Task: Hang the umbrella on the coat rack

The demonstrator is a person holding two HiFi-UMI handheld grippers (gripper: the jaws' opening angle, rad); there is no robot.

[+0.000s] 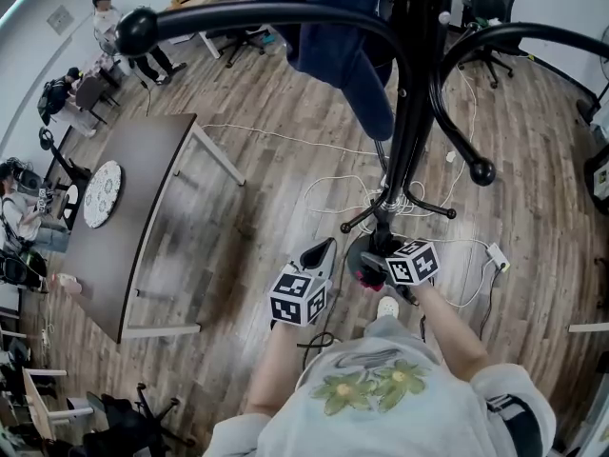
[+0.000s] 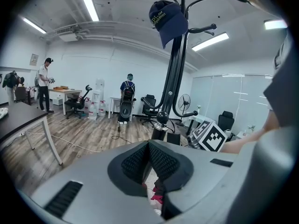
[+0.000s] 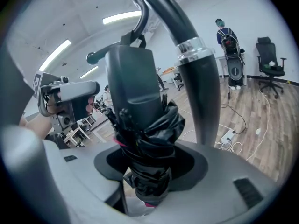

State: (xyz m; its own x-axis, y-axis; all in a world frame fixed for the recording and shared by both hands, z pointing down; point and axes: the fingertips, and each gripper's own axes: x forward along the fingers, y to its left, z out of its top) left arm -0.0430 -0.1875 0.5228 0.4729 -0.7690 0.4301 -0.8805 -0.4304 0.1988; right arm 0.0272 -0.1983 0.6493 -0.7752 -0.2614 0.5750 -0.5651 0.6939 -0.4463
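Well to the left of the coat rack point(image 1: 411, 112), a dark table point(image 1: 143, 198) is being shown on the wood floor point(image 1: 285, 160), with a round patterned disc point(image 1: 102, 194) lying on it. Just left of the rack's base, the left gripper point(image 1: 325, 248) is being held with its jaws pressed fully together, and nothing is being gripped between them. Next, close beside the base, the folded black umbrella point(image 3: 149, 129) is being clamped by the right gripper point(image 3: 149, 176), whose jaws are being held wide apart by the bundled fabric pressed between them; the umbrella is being carried upright, its handle point(image 3: 133, 73) uppermost, just beside the rack's pole and not yet on any hook. On an upper hook of the rack a navy cap point(image 2: 167, 17) is being borne. To the right of the base, a white power strip point(image 1: 497, 255) and loose cables point(image 1: 333, 193) are being shown on the floor.
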